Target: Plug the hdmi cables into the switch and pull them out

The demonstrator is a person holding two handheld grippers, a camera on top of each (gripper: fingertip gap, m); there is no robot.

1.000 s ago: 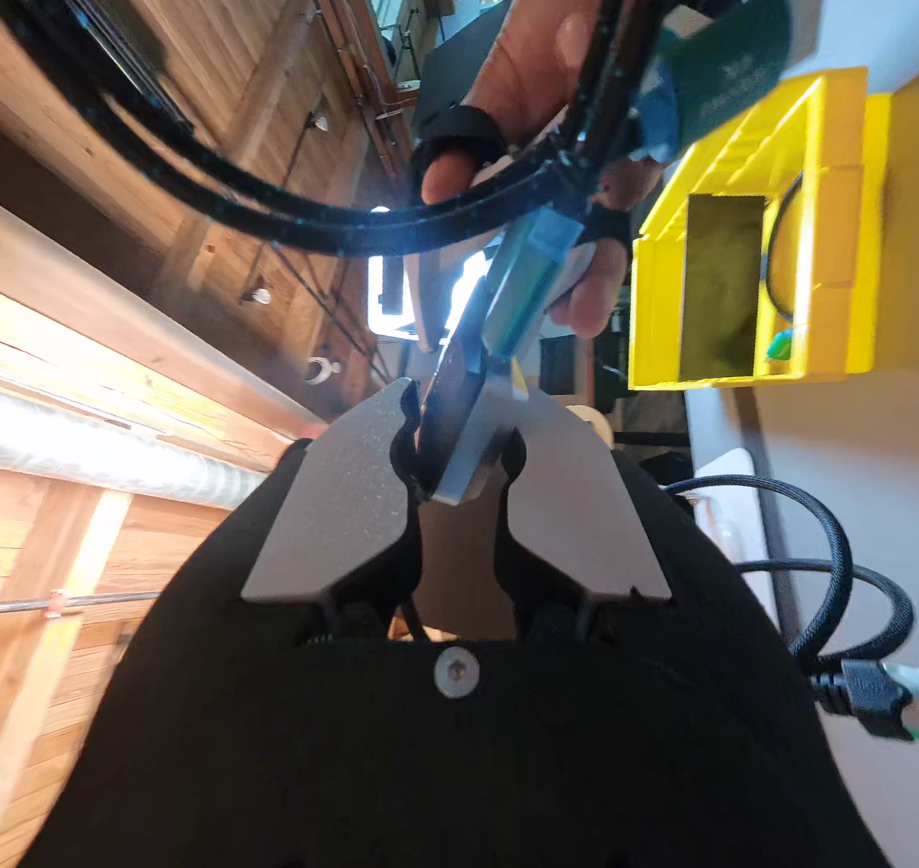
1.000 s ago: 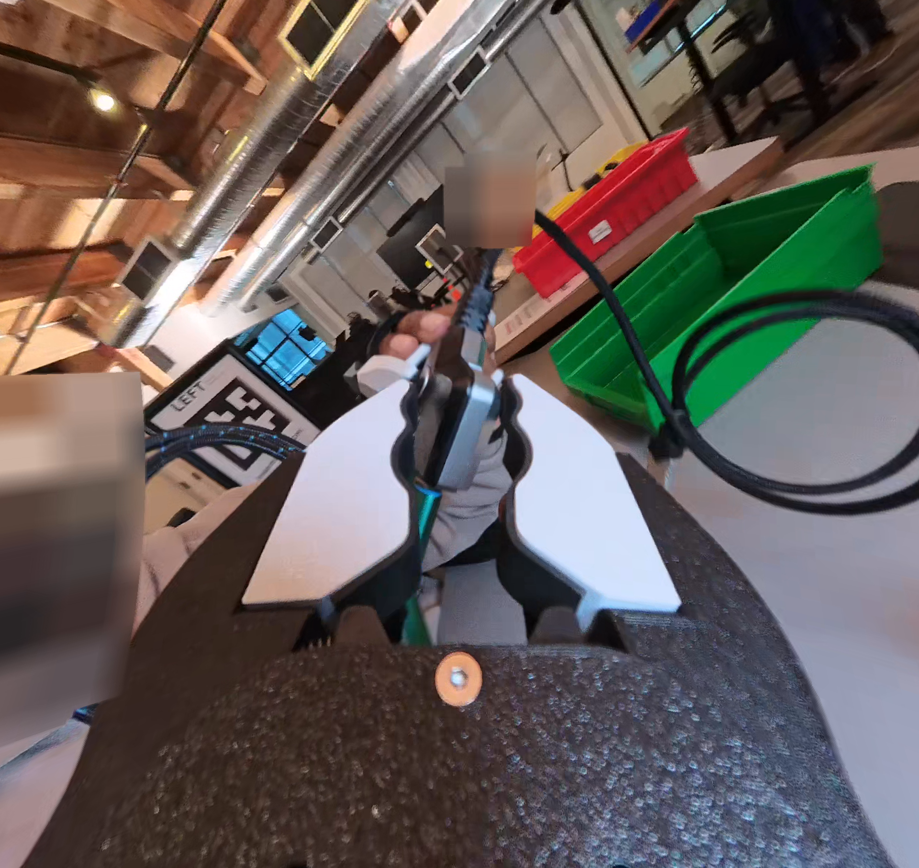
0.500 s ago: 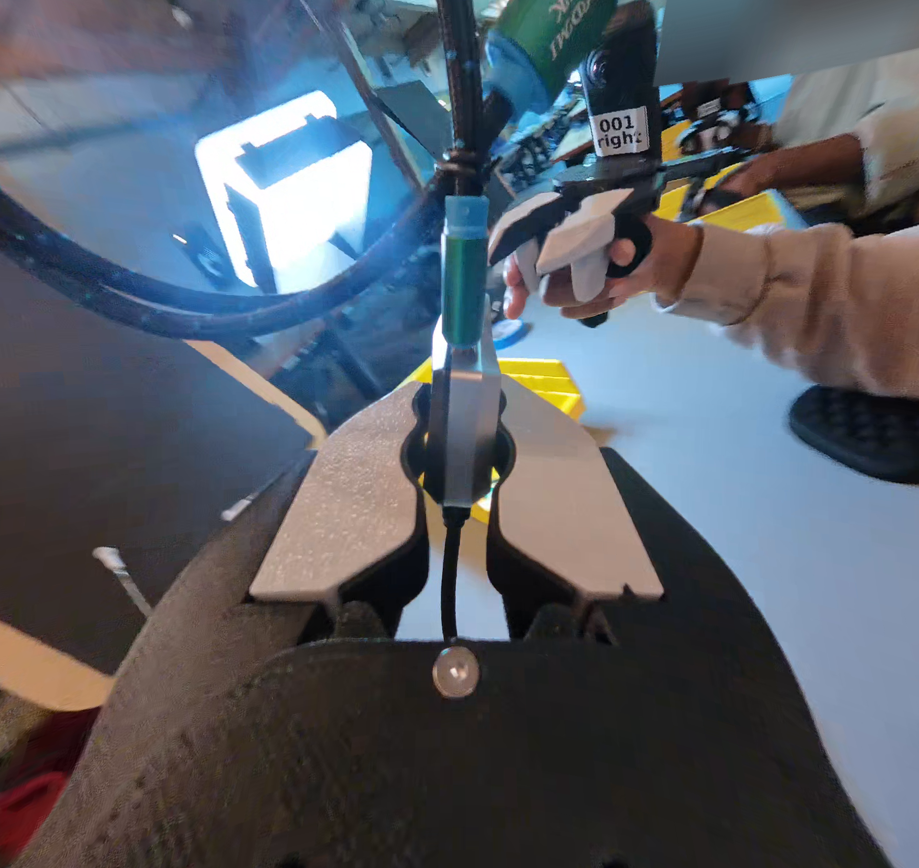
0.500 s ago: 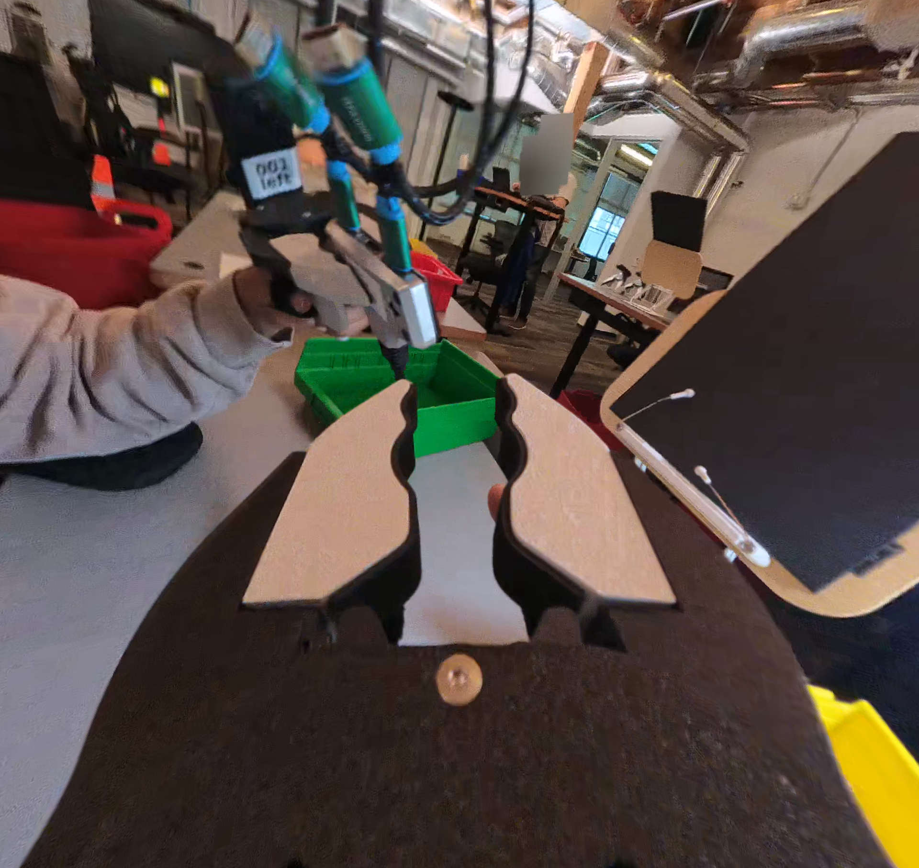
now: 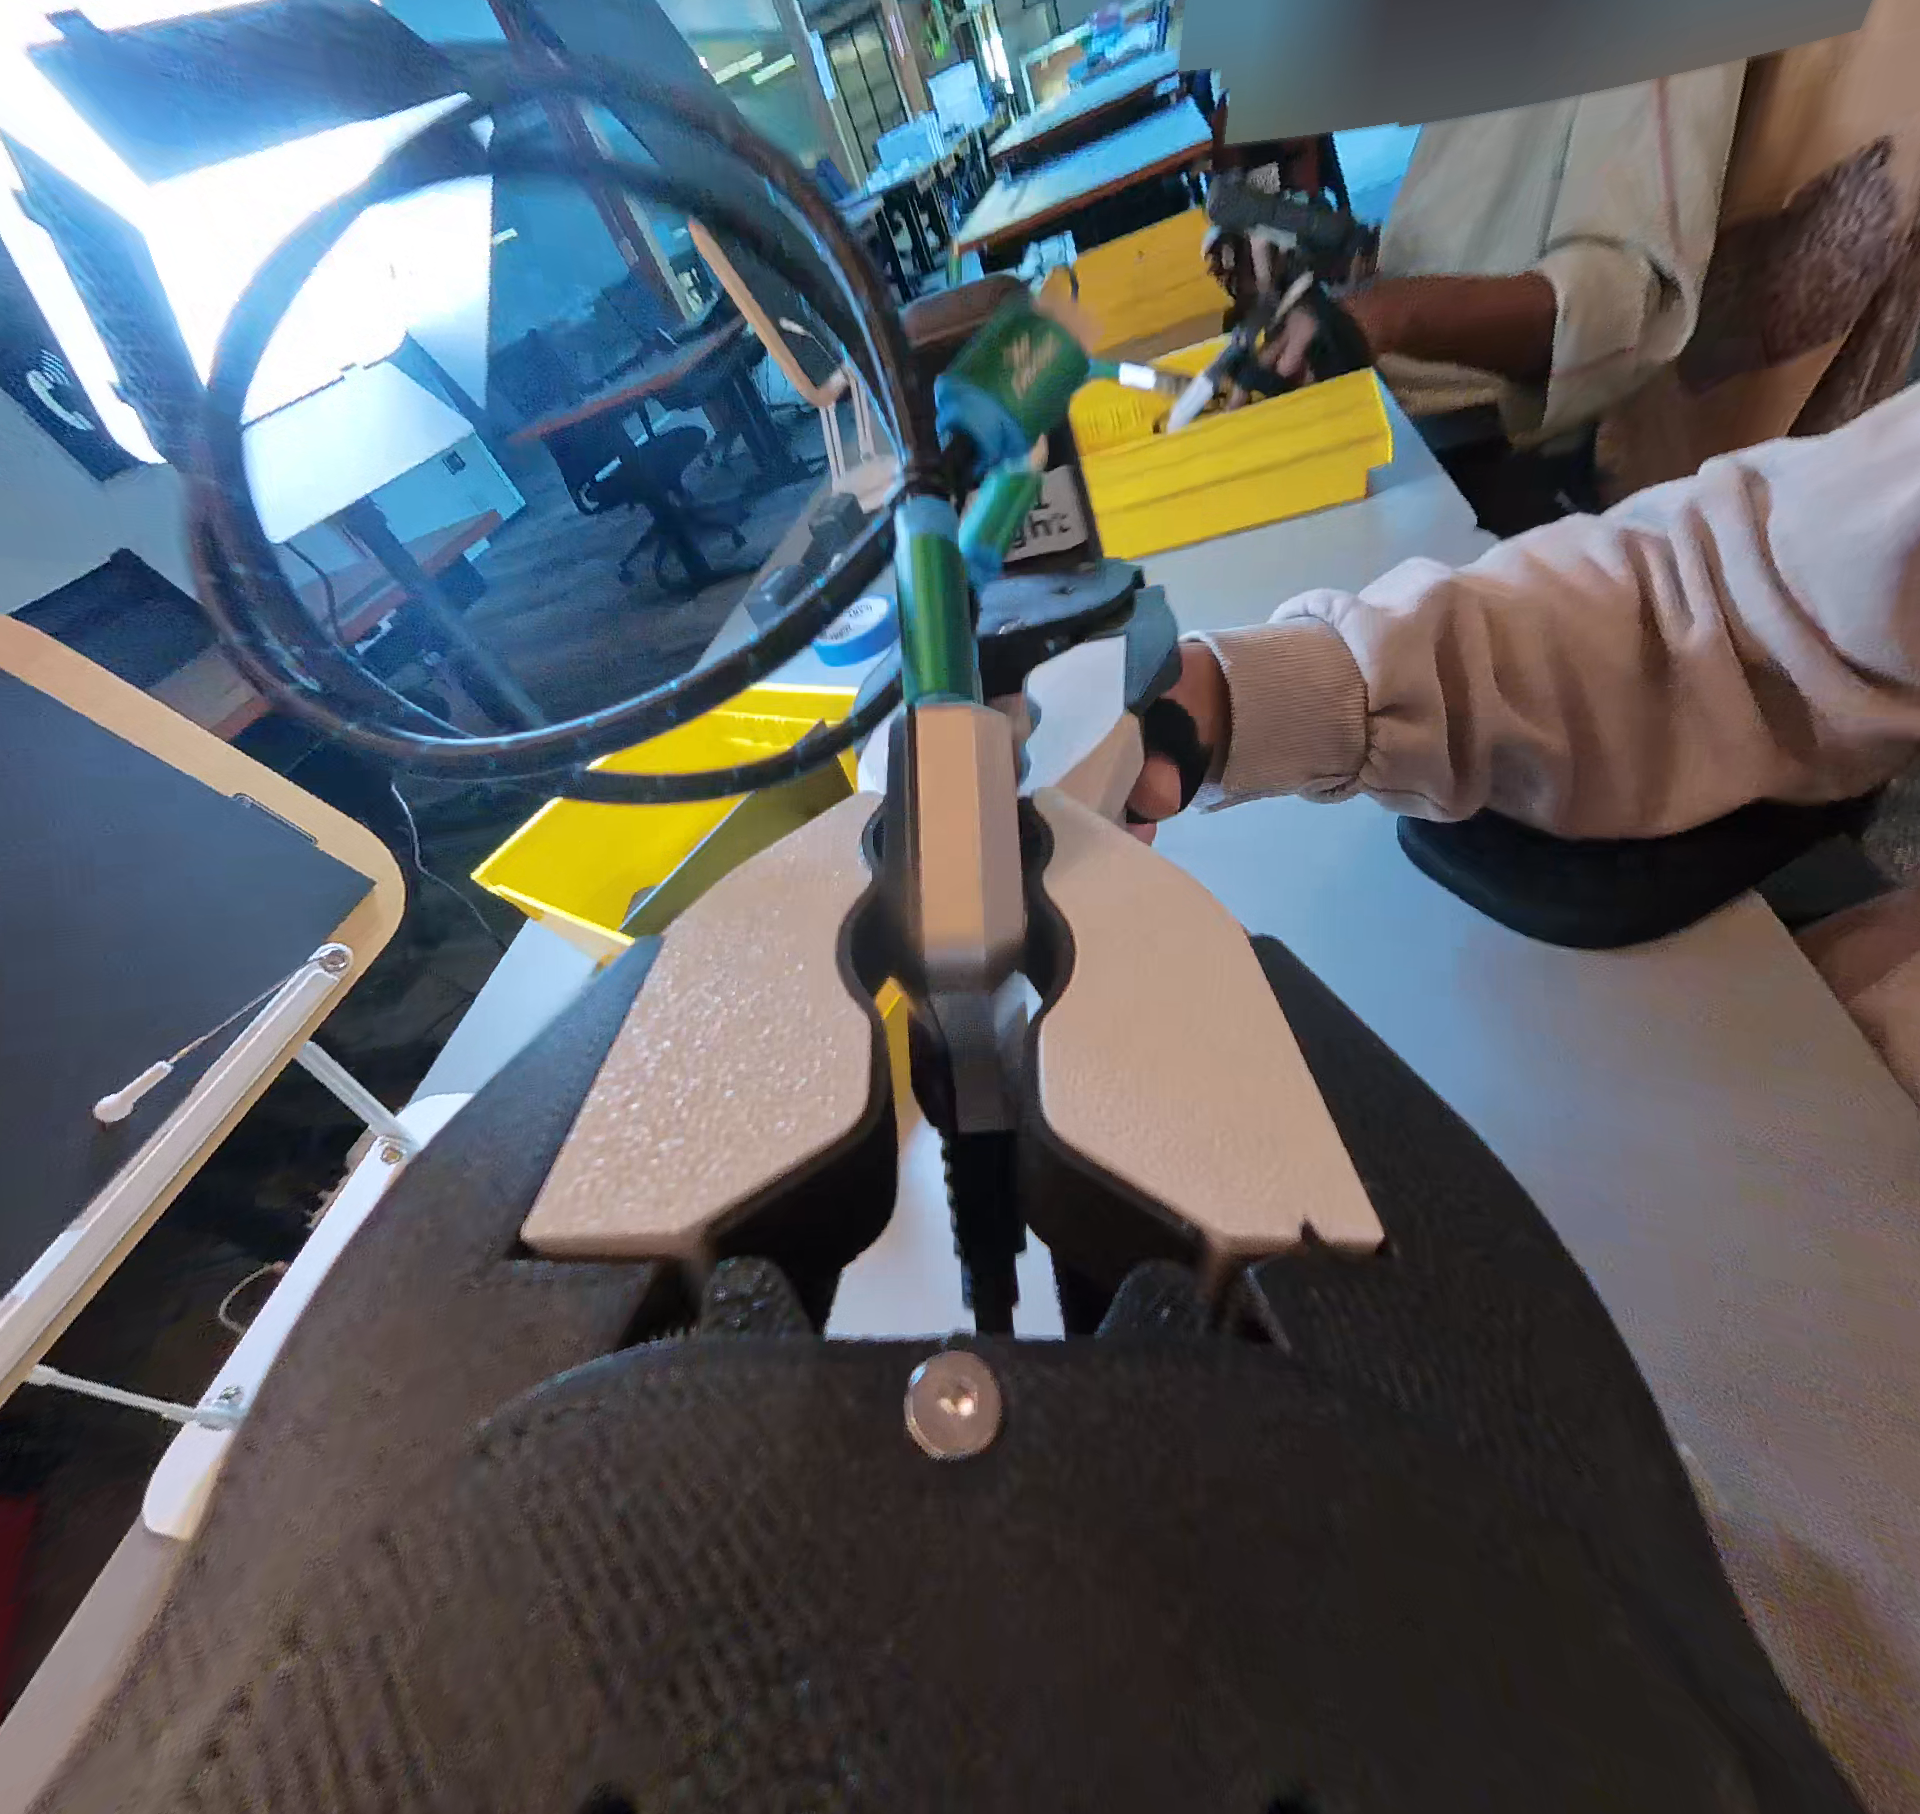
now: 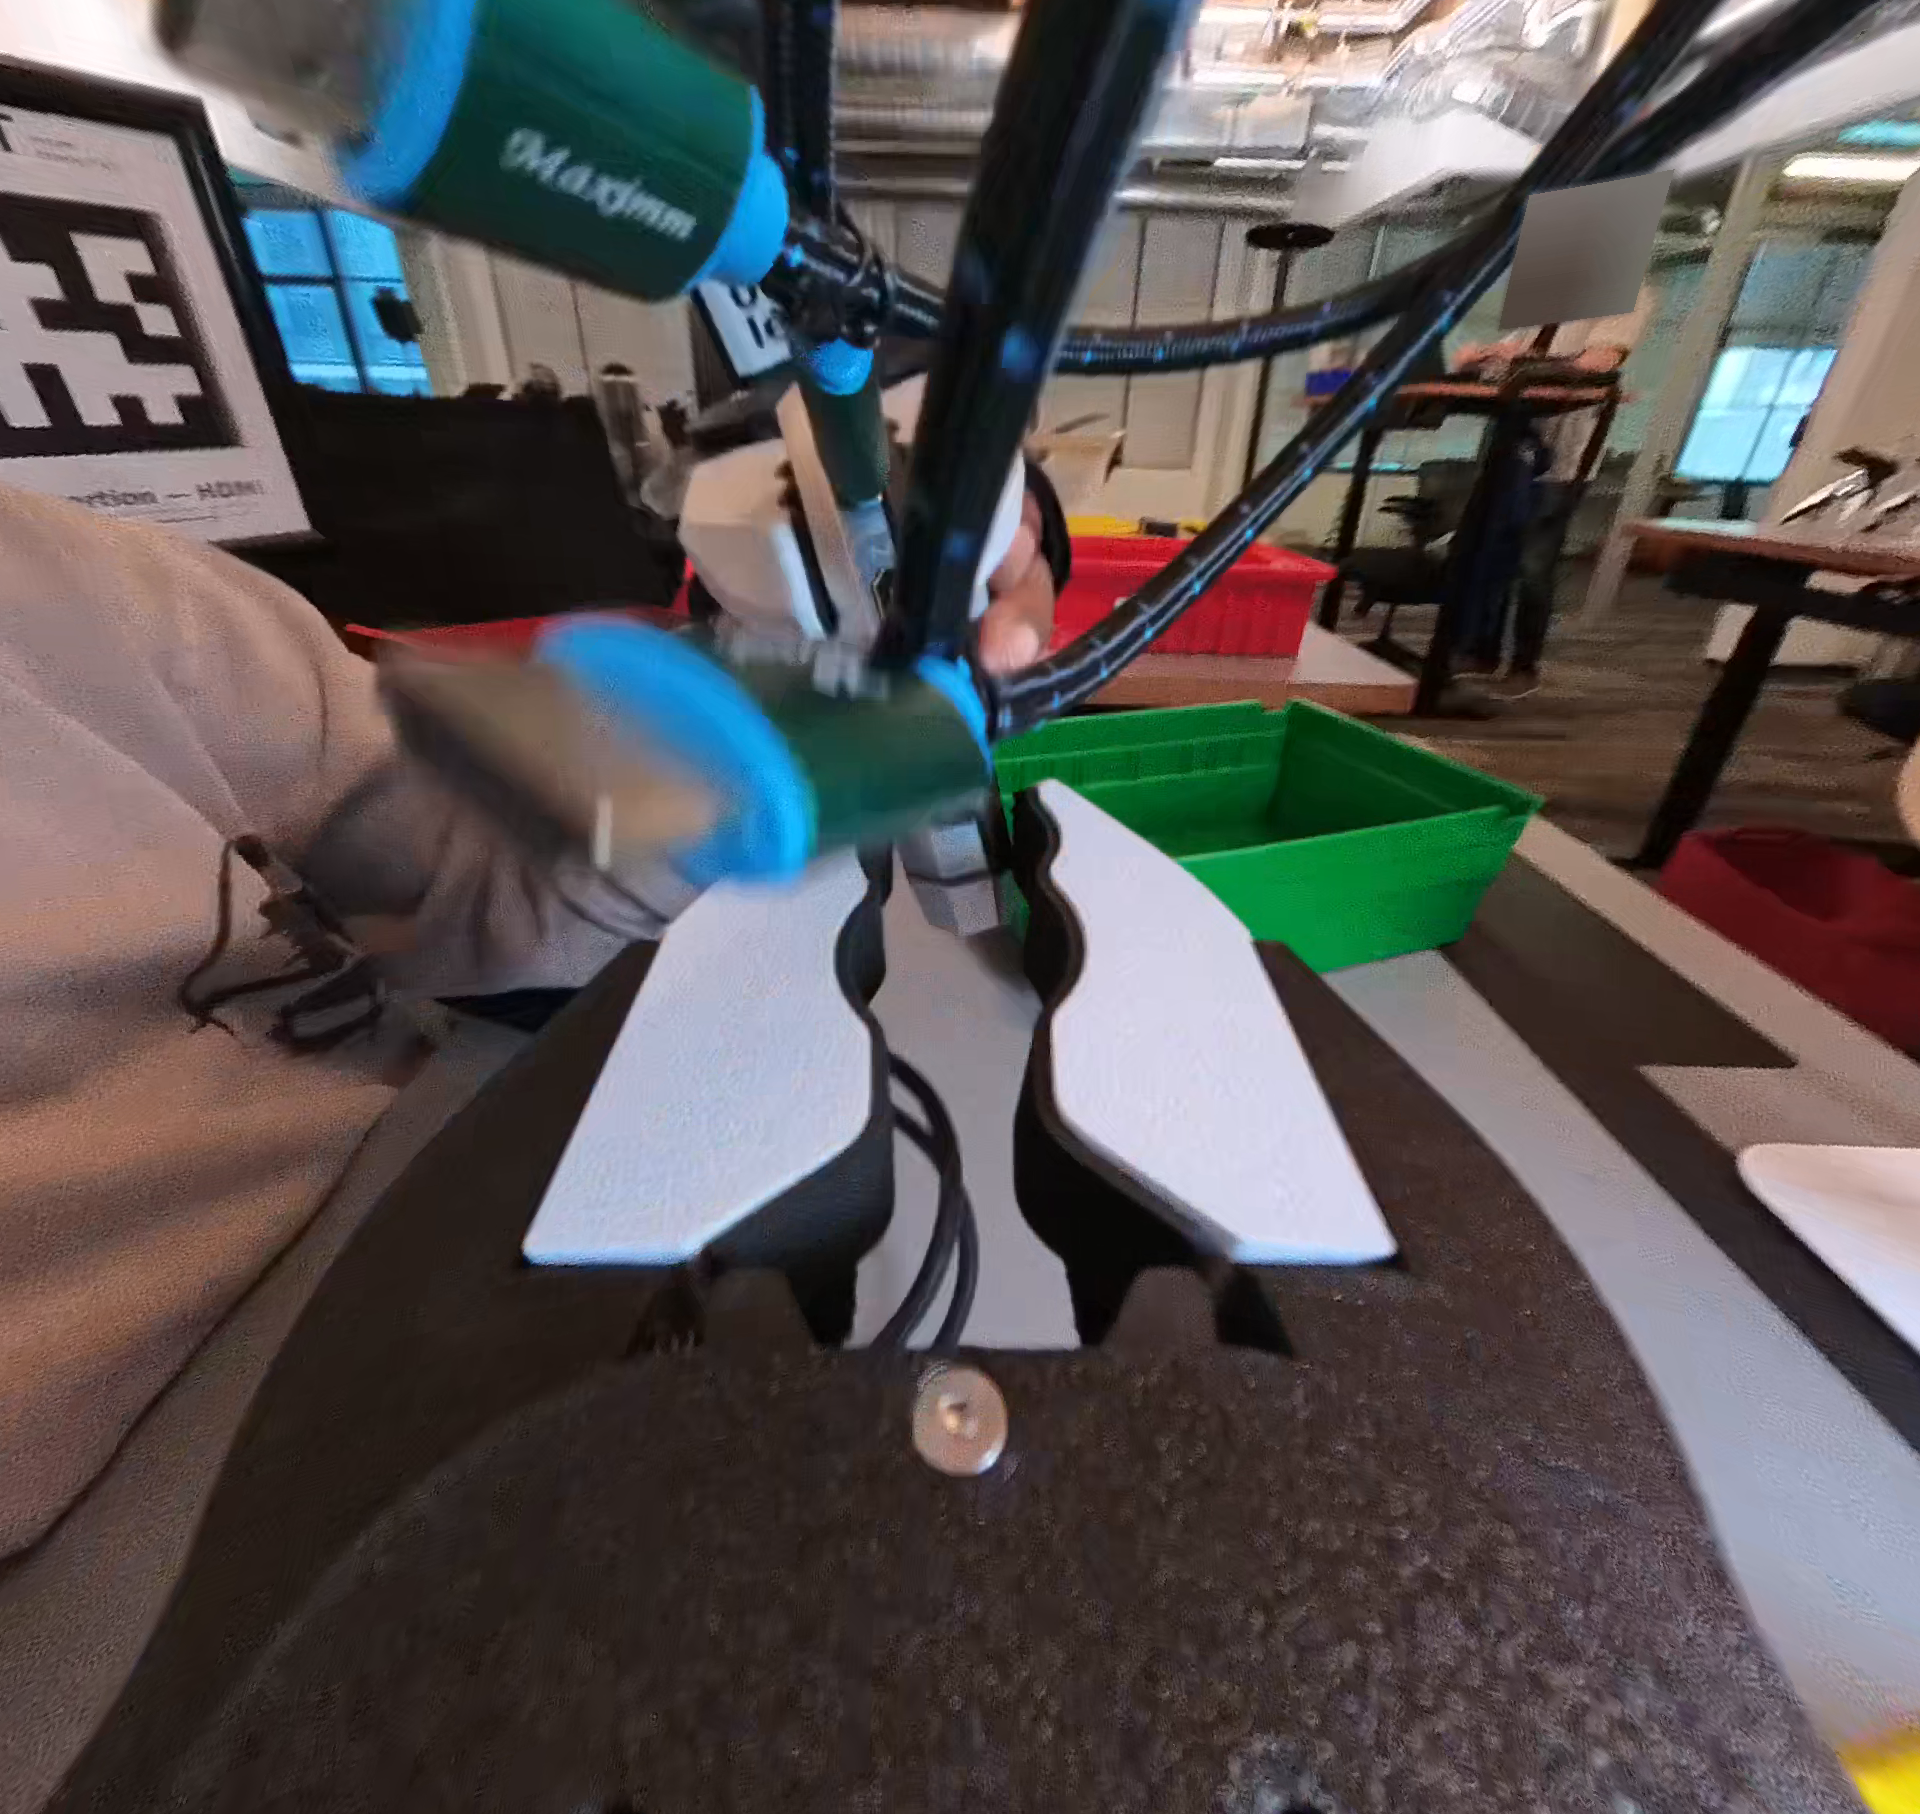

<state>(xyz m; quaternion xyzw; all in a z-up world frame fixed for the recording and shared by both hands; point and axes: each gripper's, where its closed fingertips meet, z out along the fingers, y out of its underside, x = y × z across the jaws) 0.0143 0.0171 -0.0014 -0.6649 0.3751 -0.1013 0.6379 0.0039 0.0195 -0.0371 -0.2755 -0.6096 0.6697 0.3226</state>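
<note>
My left gripper (image 5: 961, 814) is shut on the slim silver hdmi switch (image 5: 951, 891) and holds it upright above the white table (image 5: 1507, 1089). A green plug (image 5: 935, 611) with a blue collar sits in the switch's top. Black braided cables (image 5: 218, 559) loop to the left. Two loose green plugs (image 6: 561, 91) (image 6: 790, 756) dangle close in the right wrist view. My right gripper (image 6: 951, 829) is open. A thin black cord (image 6: 935, 1203) hangs between its fingers, and a small grey piece (image 6: 951, 876) shows at its tips. The left gripper (image 6: 810, 569) is just beyond.
A green bin (image 6: 1299, 829) and a red bin (image 6: 1195, 601) stand behind. Yellow bins (image 5: 1226, 455) (image 5: 644, 808) stand at the far table edge. A black board on a stand (image 5: 135, 933) is at the left. A second person (image 5: 1455, 330) works farther back. My left and right fingertips are right by each other.
A second ago both grippers held the switch, raised toward the ceiling. The right gripper let go and drew back. Now it is close to the switch again and the loose plugs swing before it.
</note>
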